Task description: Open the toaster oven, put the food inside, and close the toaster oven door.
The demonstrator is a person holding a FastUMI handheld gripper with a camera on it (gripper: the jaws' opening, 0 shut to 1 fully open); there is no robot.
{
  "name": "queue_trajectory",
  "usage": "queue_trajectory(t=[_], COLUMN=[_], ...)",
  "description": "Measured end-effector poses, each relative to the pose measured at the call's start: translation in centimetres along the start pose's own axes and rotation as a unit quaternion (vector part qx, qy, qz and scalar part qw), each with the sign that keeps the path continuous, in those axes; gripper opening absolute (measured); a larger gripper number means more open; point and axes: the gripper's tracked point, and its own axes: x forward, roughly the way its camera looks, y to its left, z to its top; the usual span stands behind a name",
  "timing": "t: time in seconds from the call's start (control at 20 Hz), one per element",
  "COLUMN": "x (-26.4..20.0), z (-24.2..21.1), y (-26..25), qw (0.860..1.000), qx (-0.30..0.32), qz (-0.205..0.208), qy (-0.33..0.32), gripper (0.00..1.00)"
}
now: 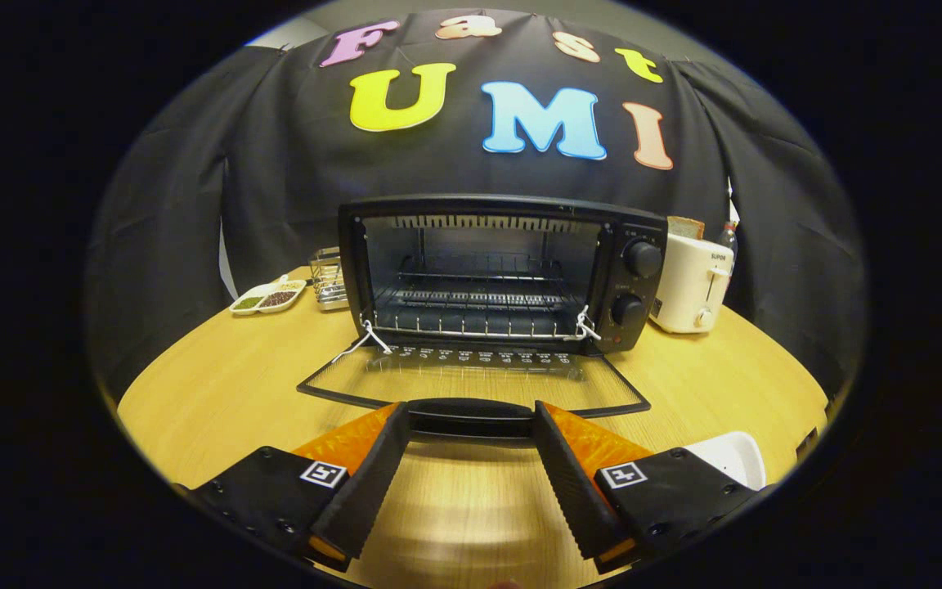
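The gripper (471,425) stands nearest, its two fingers spread wide apart over the wooden counter (217,393), with nothing clamped between them. Their tips reach the door handle (471,417), one at each end of it; whether they touch it cannot be told, and neither finger presses on it from both sides. Just ahead of the fingers the glass door (471,376) lies folded down flat on the counter, hinged to the toaster oven (504,274), which stands open beyond it. Inside, a wire rack (471,298) spans the cavity, and two knobs sit on the panel at the oven's right. Close to the right finger, a white dish (737,458) rests on the counter; what it holds cannot be seen. Farther off, right of the oven, a white toaster (692,282) carries a slice of bread (686,227). Left of the oven are a small metal rack (327,276) and a divided white tray (268,298) of seeds.
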Motion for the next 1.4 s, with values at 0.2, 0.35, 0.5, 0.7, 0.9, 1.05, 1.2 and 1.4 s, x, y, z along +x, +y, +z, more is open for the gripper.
queue_trajectory(t=[0.2,0.35,0.5,0.7,0.9,1.05,1.2,1.4], x=[-2.8,-5.6,-8.3,-9.8,-9.9,-9.5,-9.2,-8.5], z=[1.0,1.9,4.1,4.7,4.5,3.1,1.9,-0.5], y=[-0.2,-1.3,-3.2,-6.4,-11.8,-15.3,-17.9,-21.3], qw=[1.000,0.999,0.998,0.996,0.998,0.995,0.987,0.978], qx=[0.010,0.024,0.045,0.066,0.042,0.037,0.040,0.024], qz=[0.012,0.025,0.037,0.054,0.050,0.065,0.092,0.094], qy=[-0.007,-0.004,-0.018,-0.002,0.021,0.070,0.123,0.182], gripper=[0.97,0.96,0.96,0.96,0.96,0.96,0.98,0.98])
